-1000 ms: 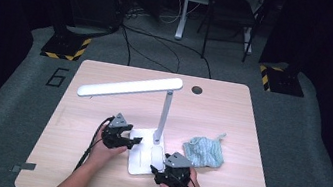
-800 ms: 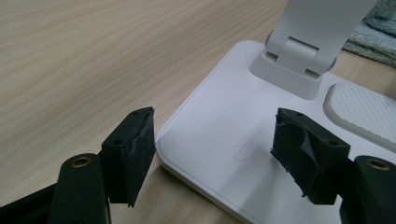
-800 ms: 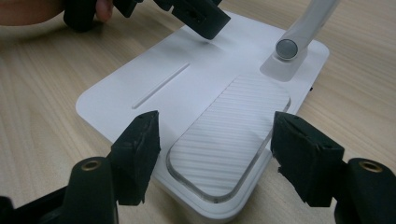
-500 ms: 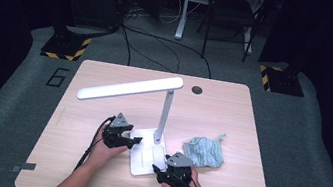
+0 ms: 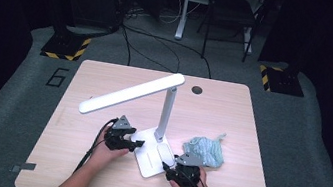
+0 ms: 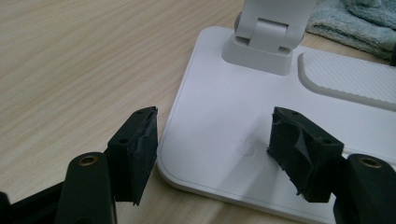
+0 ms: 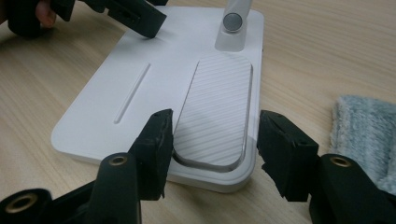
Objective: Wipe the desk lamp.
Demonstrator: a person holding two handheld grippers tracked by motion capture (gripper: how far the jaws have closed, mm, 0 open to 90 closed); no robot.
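Both grippers (image 5: 139,143) (image 5: 169,163) open astride lamp base (image 5: 154,155)

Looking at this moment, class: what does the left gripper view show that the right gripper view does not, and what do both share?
Left gripper view alone: a small round mark on the lamp base, between the left gripper jaws. Right gripper view alone: a thin straight groove in the base and the right gripper astride the base's near corner. Both share the white base, its ribbed pad, the blue-grey cloth and the wooden table.
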